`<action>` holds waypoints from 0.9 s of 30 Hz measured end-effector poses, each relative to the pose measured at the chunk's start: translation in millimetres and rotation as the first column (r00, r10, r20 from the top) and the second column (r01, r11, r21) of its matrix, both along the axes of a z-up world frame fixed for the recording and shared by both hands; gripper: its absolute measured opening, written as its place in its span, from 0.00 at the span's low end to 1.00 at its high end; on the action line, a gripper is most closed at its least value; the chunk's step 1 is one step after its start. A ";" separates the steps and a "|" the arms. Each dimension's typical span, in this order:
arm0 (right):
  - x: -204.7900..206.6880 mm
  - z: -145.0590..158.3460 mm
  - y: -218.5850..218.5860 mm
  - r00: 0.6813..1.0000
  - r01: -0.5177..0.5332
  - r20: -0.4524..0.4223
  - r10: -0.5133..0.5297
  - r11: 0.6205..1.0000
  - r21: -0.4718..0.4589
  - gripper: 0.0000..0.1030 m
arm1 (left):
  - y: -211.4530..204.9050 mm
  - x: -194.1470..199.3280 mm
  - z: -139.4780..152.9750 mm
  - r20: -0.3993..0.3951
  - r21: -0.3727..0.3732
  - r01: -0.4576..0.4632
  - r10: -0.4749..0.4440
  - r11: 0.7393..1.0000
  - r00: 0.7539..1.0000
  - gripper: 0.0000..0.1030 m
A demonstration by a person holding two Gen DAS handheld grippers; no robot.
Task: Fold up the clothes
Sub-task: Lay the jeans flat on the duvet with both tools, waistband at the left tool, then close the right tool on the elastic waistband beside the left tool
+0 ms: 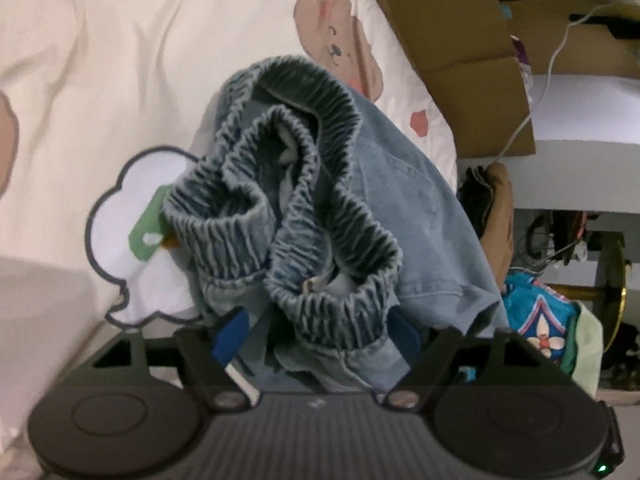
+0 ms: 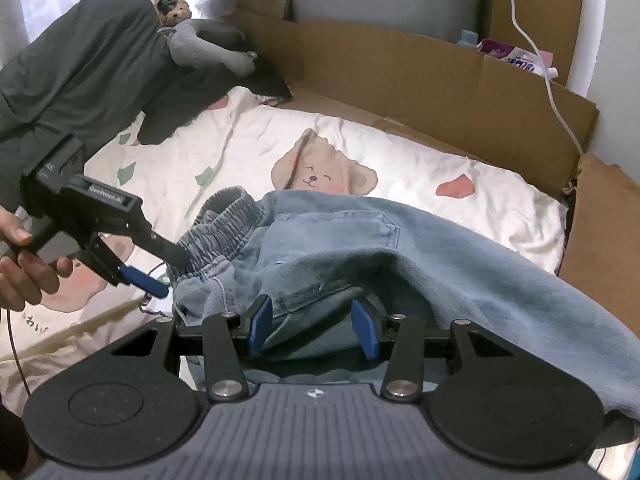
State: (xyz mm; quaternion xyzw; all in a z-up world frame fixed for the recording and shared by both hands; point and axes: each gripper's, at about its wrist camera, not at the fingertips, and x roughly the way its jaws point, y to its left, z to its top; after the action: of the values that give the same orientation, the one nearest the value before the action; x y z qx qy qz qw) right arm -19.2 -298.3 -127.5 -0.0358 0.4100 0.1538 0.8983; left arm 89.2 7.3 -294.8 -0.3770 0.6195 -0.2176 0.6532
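The denim trousers (image 2: 340,248) are still bunched on the bed sheet (image 2: 440,168), waistband (image 1: 304,184) crumpled; folding is judged barely begun. Fabric sits between the spread left gripper (image 1: 316,332); denim is pinched by the right gripper (image 2: 314,328).

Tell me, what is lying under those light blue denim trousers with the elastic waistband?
Under the light blue denim trousers lies a cream bedsheet printed with bears, spread across the bed. Whatever is directly beneath the denim is covered and cannot be seen.
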 end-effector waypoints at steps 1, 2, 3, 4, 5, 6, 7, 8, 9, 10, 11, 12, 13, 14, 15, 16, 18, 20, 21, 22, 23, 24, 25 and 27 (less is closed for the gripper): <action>0.4 -0.1 0.4 1.000 0.001 0.001 -0.001 1.000 0.004 0.50 | -0.4 -0.4 -2.3 -0.008 -0.013 -0.007 0.006 1.000 1.000 0.78; 0.6 -0.1 0.7 1.000 0.002 0.001 -0.002 1.000 0.009 0.50 | -2.5 0.1 -4.6 -0.018 -0.029 -0.013 0.013 0.999 1.000 0.78; -0.1 0.2 1.1 1.000 0.001 0.002 -0.001 1.000 0.013 0.50 | -5.3 1.5 -5.0 -0.016 -0.036 -0.015 0.014 0.999 1.000 0.78; -1.1 0.8 1.7 1.000 -0.001 0.004 0.001 1.000 0.014 0.50 | -8.3 2.9 -5.3 -0.013 -0.043 -0.016 0.016 0.999 1.000 0.78; -2.2 1.4 2.3 1.000 -0.002 0.006 0.002 1.000 0.015 0.50 | -11.2 4.4 -5.6 -0.011 -0.050 -0.018 0.017 0.999 1.000 0.78; -3.2 2.0 2.9 1.000 -0.004 0.009 0.004 1.000 0.016 0.50 | -14.1 5.8 -5.9 -0.008 -0.056 -0.019 0.019 0.998 1.000 0.78; -4.4 3.1 3.3 1.000 -0.006 0.012 0.006 1.000 0.016 0.50 | -16.9 7.3 -4.9 0.001 -0.057 -0.017 0.017 0.998 1.000 0.78; -5.4 4.2 3.5 1.000 -0.008 0.015 0.008 1.000 0.016 0.50 | -19.1 8.6 -5.2 0.005 -0.052 -0.018 0.018 0.998 1.000 0.78; -6.5 5.3 3.6 1.000 -0.009 0.018 0.009 1.000 0.016 0.50 | -21.2 10.0 -5.6 0.008 -0.047 -0.020 0.020 0.999 1.000 0.77; -7.2 6.3 3.6 1.000 -0.010 0.020 0.010 1.000 0.016 0.50 | -23.3 11.4 -6.0 0.012 -0.041 -0.022 0.022 0.999 1.000 0.77; -7.6 6.7 3.7 1.000 -0.011 0.021 0.011 1.000 0.016 0.50 | -25.4 12.7 -6.4 0.016 -0.036 -0.023 0.024 0.999 1.000 0.72; -7.9 6.8 3.8 1.000 -0.012 0.021 0.011 1.000 0.017 0.50 | -26.2 13.3 -6.6 0.019 -0.036 -0.023 0.024 0.999 1.000 0.64; -8.1 7.0 4.2 1.000 -0.013 0.022 0.013 1.000 0.016 0.50 | -26.9 13.9 -6.8 0.022 -0.036 -0.023 0.024 0.999 0.999 0.60; -8.3 7.1 4.7 1.000 -0.015 0.022 0.015 1.000 0.015 0.50 | -26.3 13.9 -5.2 0.031 -0.042 -0.026 0.027 0.999 0.999 0.59; -8.6 7.4 5.4 1.000 -0.018 0.024 0.018 1.000 0.013 0.50 | -25.7 13.9 -3.5 0.042 -0.049 -0.028 0.030 0.998 0.999 0.57; -8.8 7.8 6.2 0.999 -0.022 0.026 0.021 1.000 0.010 0.50 | -25.0 13.9 -1.8 0.052 -0.056 -0.031 0.034 0.998 0.998 0.56; -8.2 8.9 7.8 0.999 -0.029 0.031 0.029 1.000 0.005 0.50 | -23.0 13.2 0.9 0.061 -0.069 -0.034 0.038 0.997 0.997 0.51; -5.6 10.3 10.4 0.999 -0.039 0.033 0.039 0.999 0.000 0.50 | -21.6 12.8 2.7 0.068 -0.082 -0.037 0.043 0.996 0.997 0.49; -3.4 11.5 12.9 0.998 -0.049 0.035 0.049 0.999 -0.004 0.50 | -21.3 13.0 3.4 0.073 -0.088 -0.038 0.044 0.995 0.996 0.48; -0.8 13.1 15.9 0.997 -0.061 0.037 0.062 0.998 -0.010 0.50 | -21.0 13.2 4.3 0.077 -0.093 -0.039 0.046 0.995 0.996 0.47; 1.9 14.9 19.5 0.996 -0.076 0.040 0.076 0.997 -0.018 0.50 | -20.6 13.5 5.1 0.082 -0.098 -0.040 0.048 0.994 0.995 0.47; 5.4 17.0 23.8 0.995 -0.094 0.043 0.095 0.995 -0.031 0.50 | -21.1 14.4 6.2 0.089 -0.105 -0.042 0.051 0.994 0.995 0.46; 9.4 19.2 28.1 0.992 -0.114 0.044 0.116 0.992 -0.046 0.50 | -21.4 15.1 7.8 0.097 -0.111 -0.042 0.053 0.993 0.994 0.46; 17.8 23.2 34.3 0.987 -0.150 0.040 0.153 0.986 -0.066 0.50 | -21.5 16.3 10.8 0.113 -0.124 -0.044 0.058 0.991 0.992 0.46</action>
State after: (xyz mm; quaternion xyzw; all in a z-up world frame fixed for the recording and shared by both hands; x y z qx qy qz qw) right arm -1.4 -264.0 -104.3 -0.0986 0.3903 0.2078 0.8915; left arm 105.5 -14.2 -284.0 -0.4184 0.5561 -0.2596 0.6695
